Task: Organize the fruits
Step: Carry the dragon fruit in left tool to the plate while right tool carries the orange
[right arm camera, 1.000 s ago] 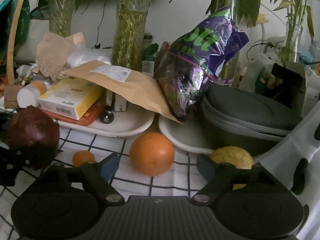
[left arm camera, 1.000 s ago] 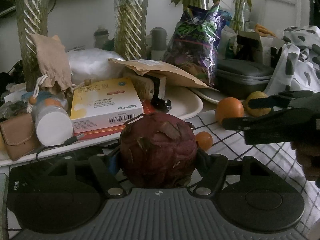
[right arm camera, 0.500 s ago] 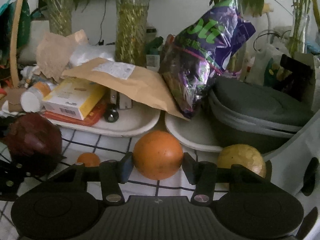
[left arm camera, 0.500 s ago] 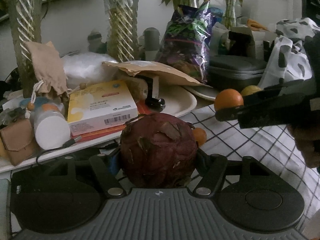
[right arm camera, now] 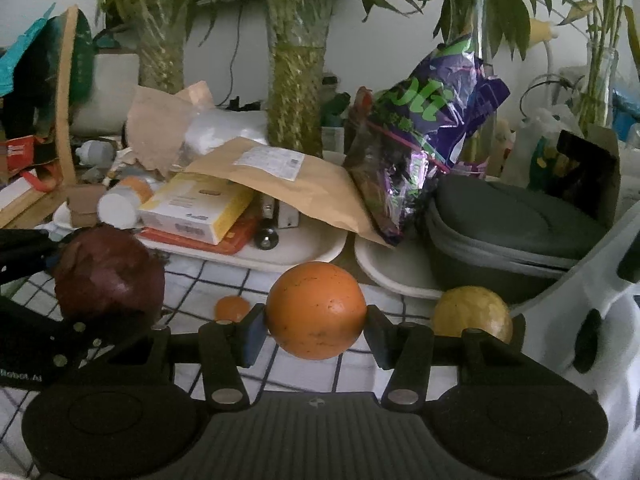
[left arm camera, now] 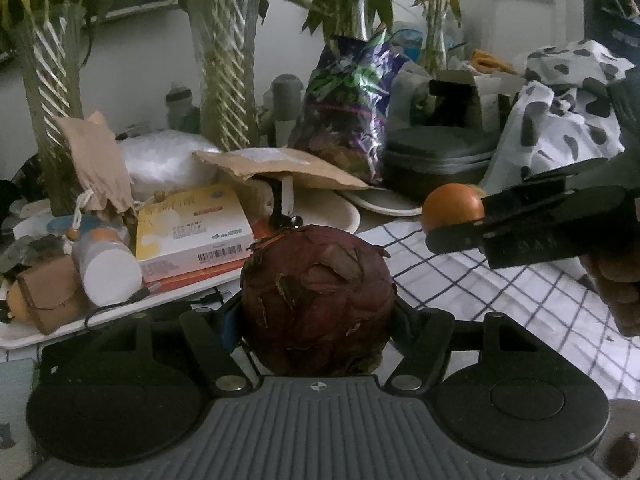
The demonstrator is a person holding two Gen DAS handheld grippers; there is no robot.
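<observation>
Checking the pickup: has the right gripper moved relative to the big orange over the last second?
Yes. The right gripper came forward and shut on the big orange, which lay ahead of its open fingers on the checked cloth earlier.
</observation>
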